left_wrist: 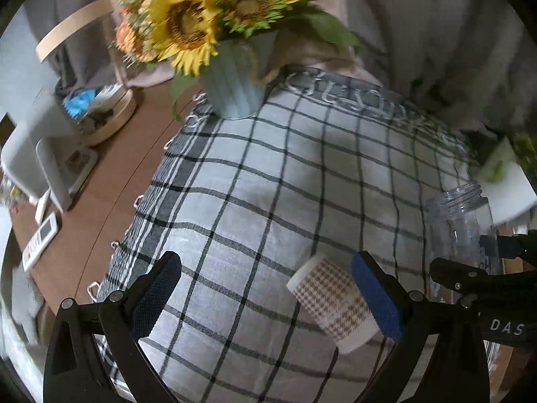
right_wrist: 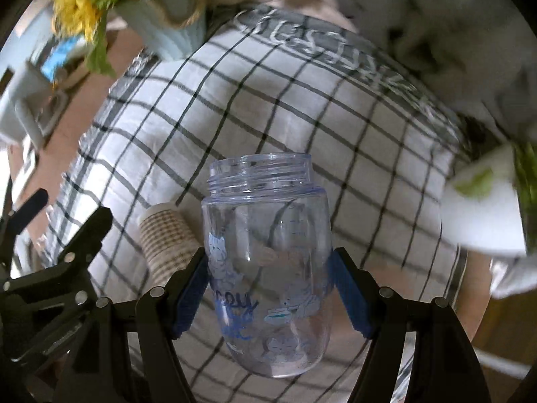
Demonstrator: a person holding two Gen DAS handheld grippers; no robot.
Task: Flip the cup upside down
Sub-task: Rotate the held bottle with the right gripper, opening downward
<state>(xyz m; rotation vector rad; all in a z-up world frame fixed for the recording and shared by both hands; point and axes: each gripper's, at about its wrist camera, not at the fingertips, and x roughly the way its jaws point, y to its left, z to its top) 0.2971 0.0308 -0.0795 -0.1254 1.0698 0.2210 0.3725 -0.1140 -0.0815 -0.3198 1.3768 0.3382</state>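
Blue-padded right gripper (right_wrist: 268, 288) clamps the clear plastic cup (right_wrist: 266, 252) mid-body, mouth up, above the checked cloth (right_wrist: 302, 100); light, stiff, probably slick. Left gripper (left_wrist: 265, 299) gapes wide, empty.

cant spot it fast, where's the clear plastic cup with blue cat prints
In the right wrist view the clear plastic cup sits centre, between the right gripper pads, mouth up, above the checked cloth.

Right tongs (right_wrist: 270, 288) clamped on what they carry — left tongs (left_wrist: 265, 297) spread wide, seemingly empty.
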